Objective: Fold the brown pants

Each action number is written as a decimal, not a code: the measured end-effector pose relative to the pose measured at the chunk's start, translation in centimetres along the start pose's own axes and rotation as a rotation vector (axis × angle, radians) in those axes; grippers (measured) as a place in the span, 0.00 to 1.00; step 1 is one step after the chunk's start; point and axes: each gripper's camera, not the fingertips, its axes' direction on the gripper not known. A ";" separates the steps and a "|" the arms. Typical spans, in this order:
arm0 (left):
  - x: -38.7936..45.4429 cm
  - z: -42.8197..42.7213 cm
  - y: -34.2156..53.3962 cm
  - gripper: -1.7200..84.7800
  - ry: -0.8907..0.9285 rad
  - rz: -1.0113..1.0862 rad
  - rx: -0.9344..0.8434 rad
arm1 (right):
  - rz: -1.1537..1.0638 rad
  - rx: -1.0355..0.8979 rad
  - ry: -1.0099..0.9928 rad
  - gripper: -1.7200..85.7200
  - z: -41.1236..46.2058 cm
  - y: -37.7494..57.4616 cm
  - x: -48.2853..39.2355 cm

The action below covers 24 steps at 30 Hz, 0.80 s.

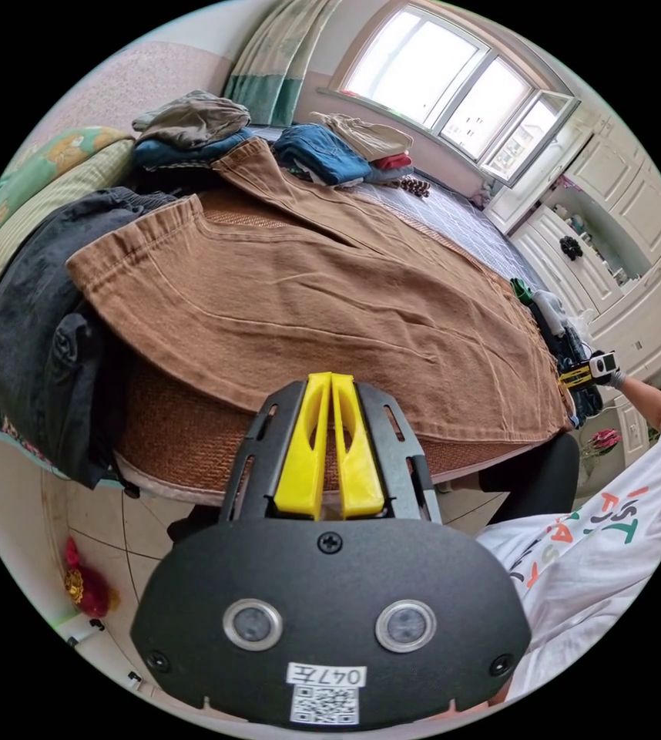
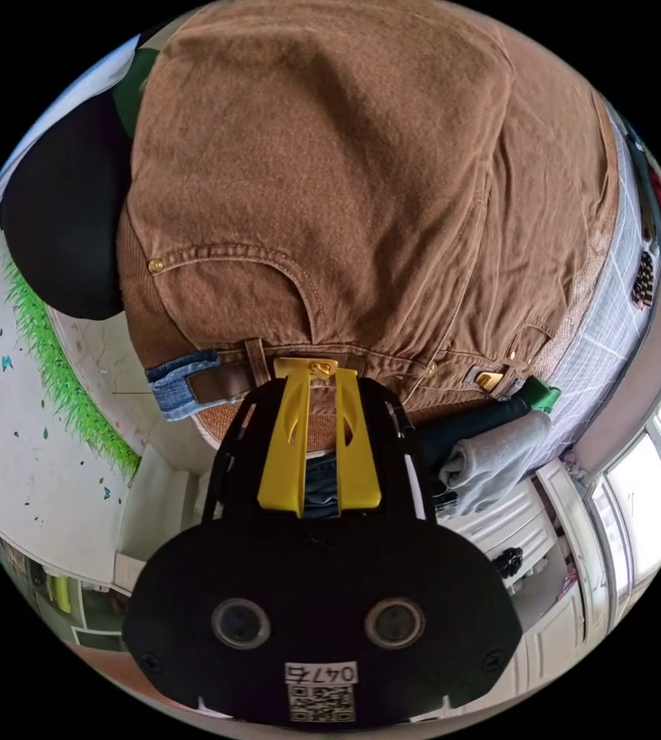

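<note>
The brown pants (image 1: 307, 308) lie spread flat across the bed, legs running to the far left and waistband at the right end. My left gripper (image 1: 330, 378) hovers over the pants' near edge with its yellow jaws pressed together and nothing seen between them. My right gripper (image 2: 315, 368) is at the waistband (image 2: 392, 362), its jaws closed narrowly on the band beside a belt loop and a brass button. In the left gripper view, the right gripper (image 1: 586, 371) shows at that waistband end, held by a gloved hand.
Folded clothes (image 1: 323, 150) are piled at the back of the bed under the window. Dark garments (image 1: 45, 308) hang over the bed's left side. A woven mat (image 1: 184, 432) covers the bed. White cabinets (image 1: 615, 254) stand on the right. A person in a white shirt (image 1: 585, 563) stands close.
</note>
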 end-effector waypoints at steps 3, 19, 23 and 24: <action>0.3 0.1 0.1 0.01 -0.005 -0.001 0.002 | -0.037 -0.014 -0.001 0.03 0.0 1.0 -0.3; 0.0 -0.3 1.4 0.01 0.000 -0.001 0.009 | 0.285 0.140 -0.176 0.03 4.4 18.5 -1.8; -0.5 -0.6 1.9 0.01 0.005 -0.002 0.009 | 0.281 0.134 -0.160 0.03 6.1 22.5 -4.4; -0.6 -0.7 2.0 0.01 0.005 -0.002 0.010 | 0.280 0.131 -0.165 0.03 6.7 23.9 -5.2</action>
